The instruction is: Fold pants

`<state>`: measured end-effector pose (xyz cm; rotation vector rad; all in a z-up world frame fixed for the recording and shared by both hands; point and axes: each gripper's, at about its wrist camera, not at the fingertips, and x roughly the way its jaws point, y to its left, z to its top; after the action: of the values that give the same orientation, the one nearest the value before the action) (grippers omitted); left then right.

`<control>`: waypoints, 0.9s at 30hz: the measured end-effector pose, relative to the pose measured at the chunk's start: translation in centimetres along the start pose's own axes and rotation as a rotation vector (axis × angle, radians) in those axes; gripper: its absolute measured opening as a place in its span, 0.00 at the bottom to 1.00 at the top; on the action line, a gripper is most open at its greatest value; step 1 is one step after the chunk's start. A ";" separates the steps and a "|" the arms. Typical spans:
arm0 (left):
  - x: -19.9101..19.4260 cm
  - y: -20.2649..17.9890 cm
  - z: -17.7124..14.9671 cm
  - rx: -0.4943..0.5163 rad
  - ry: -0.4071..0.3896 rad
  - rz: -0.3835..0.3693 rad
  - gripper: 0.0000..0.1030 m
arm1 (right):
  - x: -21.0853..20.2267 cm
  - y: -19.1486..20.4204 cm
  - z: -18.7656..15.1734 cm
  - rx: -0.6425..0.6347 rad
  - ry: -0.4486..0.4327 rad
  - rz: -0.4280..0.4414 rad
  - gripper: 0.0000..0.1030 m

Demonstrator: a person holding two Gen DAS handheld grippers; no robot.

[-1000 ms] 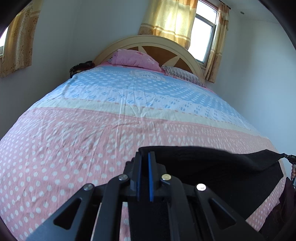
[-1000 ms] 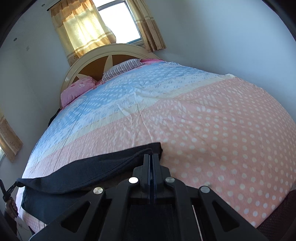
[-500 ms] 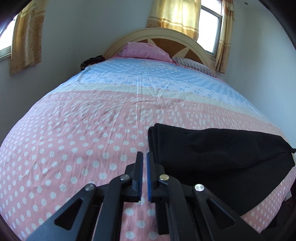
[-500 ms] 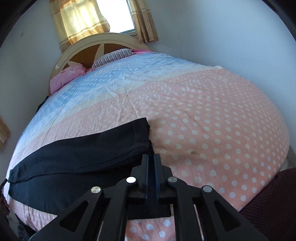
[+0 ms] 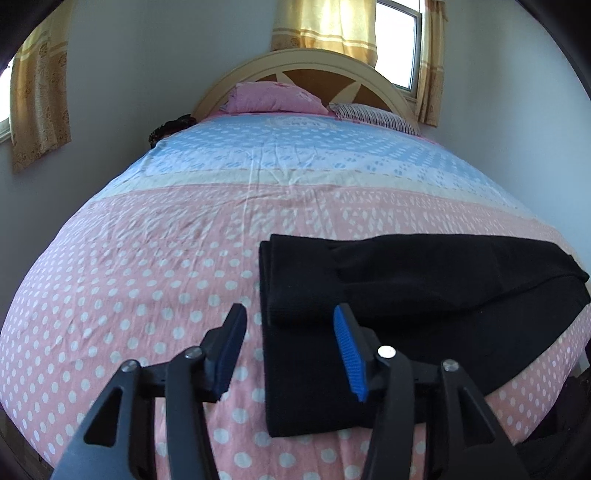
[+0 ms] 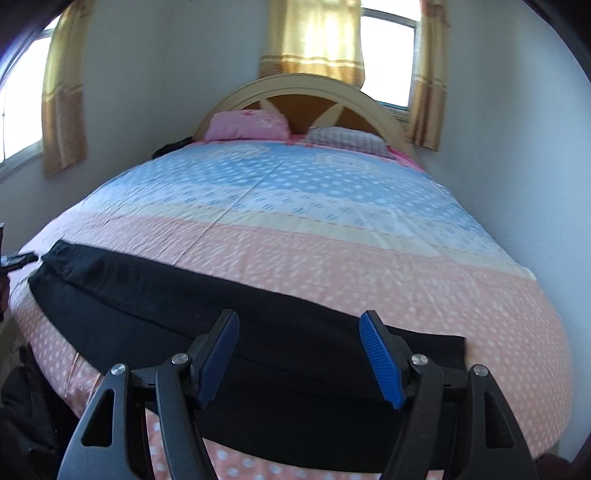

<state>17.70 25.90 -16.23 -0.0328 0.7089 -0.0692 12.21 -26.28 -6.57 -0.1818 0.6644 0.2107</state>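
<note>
Two curtained windows (image 6: pixel 384 51) flank a polka-dot bed (image 5: pixel 147 280) bearing black pants (image 5: pixel 406 295).

I'm in a home bedroom: bed (image 5: pixel 229 258) ahead of the fingers, pillows (image 5: pixel 275 98) against headboard (image 5: pixel 306 61), curtained window (image 6: pixel 384 51) beyond.

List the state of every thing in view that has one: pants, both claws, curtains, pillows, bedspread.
Pants: lying flat on the bed, folded lengthwise, held by neither claw.
Left claw: jaws opening, nothing pressed between them, above the pants' left end.
Right claw: jaws opening, empty, above the pants.
Curtains: drawn partway, window glass showing beside them.
Pillows: resting against the headboard.
Bedspread: spread out, lightly wrinkled.
</note>
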 end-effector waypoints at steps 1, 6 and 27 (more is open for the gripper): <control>0.4 -0.5 0.0 0.031 0.009 0.025 0.50 | 1.0 2.3 0.3 -0.054 0.021 0.023 0.67; 2.0 -1.1 0.1 0.095 0.056 0.036 0.44 | 4.9 12.3 0.1 -0.300 0.070 0.102 0.67; 2.4 -1.4 0.4 0.217 0.106 0.091 0.26 | 13.9 19.3 0.6 -0.513 0.161 0.066 0.45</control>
<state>19.71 24.30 -17.36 0.2125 0.8049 -0.0607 18.36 -5.67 -16.70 -0.6752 0.7672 0.4319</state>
